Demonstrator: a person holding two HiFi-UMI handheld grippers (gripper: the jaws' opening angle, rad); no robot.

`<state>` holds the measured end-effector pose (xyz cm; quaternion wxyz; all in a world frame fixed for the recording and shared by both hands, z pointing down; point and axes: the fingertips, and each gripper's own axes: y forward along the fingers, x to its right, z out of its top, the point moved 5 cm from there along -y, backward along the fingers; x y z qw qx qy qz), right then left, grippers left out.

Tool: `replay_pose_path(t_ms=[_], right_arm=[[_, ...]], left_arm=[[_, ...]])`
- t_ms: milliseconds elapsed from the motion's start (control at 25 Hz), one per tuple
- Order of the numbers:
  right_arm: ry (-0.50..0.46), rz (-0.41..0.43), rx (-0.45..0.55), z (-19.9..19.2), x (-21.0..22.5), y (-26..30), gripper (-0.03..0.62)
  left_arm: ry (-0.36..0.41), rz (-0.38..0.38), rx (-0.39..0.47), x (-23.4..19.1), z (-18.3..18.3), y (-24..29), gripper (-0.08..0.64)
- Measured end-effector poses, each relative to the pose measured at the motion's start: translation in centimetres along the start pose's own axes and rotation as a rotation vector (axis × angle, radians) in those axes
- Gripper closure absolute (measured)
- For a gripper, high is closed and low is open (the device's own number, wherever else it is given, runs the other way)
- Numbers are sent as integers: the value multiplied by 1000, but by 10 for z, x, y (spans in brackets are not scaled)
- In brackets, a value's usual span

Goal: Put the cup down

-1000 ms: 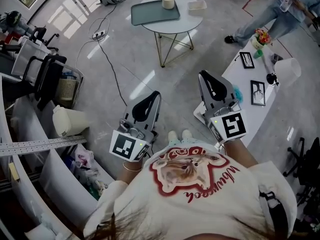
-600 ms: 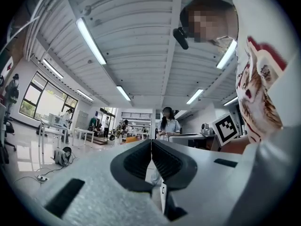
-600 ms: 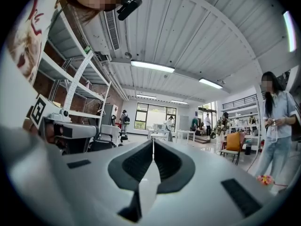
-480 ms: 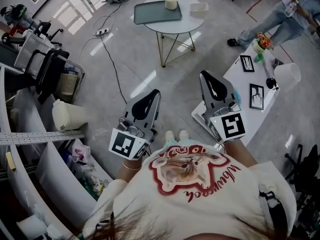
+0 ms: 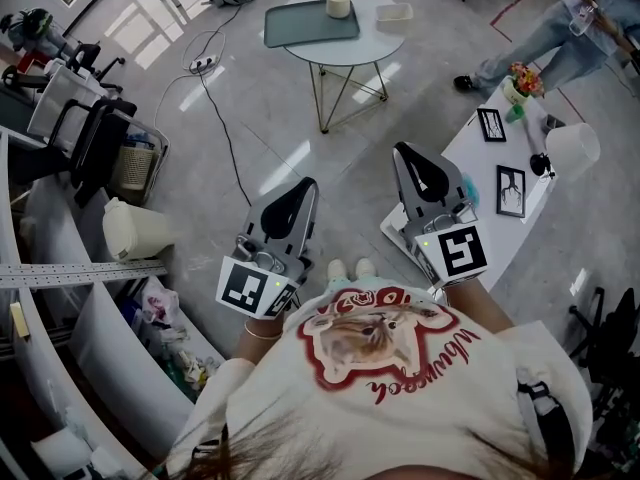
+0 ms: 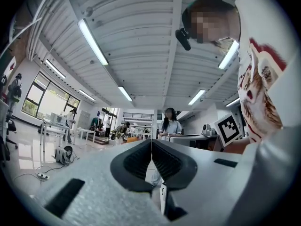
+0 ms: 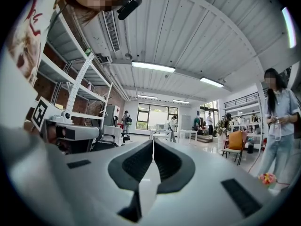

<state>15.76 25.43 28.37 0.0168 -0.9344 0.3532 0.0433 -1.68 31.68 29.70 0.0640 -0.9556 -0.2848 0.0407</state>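
Observation:
A cream cup (image 5: 338, 4) stands on a dark green tray (image 5: 305, 25) on the round white table (image 5: 365, 48), far ahead of me in the head view. Neither gripper is near it. My left gripper (image 5: 310, 186) is held out in front of my chest, its jaws shut with nothing between them. In the left gripper view the left gripper (image 6: 151, 142) shows its black pads pressed together. My right gripper (image 5: 403, 150) hovers beside a white desk, also shut and empty. The right gripper view shows the right gripper (image 7: 153, 142) with its pads meeting.
A white box (image 5: 394, 12) lies on the round table. A white desk (image 5: 475, 158) at the right bears picture frames (image 5: 510, 190), flowers (image 5: 522, 76) and a white shade (image 5: 572, 148). A person (image 5: 560, 28) stands at the far right. Cables (image 5: 215, 108), chairs (image 5: 90, 138) and shelves line the left.
The head view has shifted slightly. Both grippers stay where they were, shut and empty.

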Motion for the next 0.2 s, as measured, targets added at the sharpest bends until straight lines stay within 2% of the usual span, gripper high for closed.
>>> replay_pose_path(t_ms=[200], right_arm=[[8,-9,-18,-3,-2,-5,558]], left_arm=[[1,-3,-3,4,-1,-2,545]])
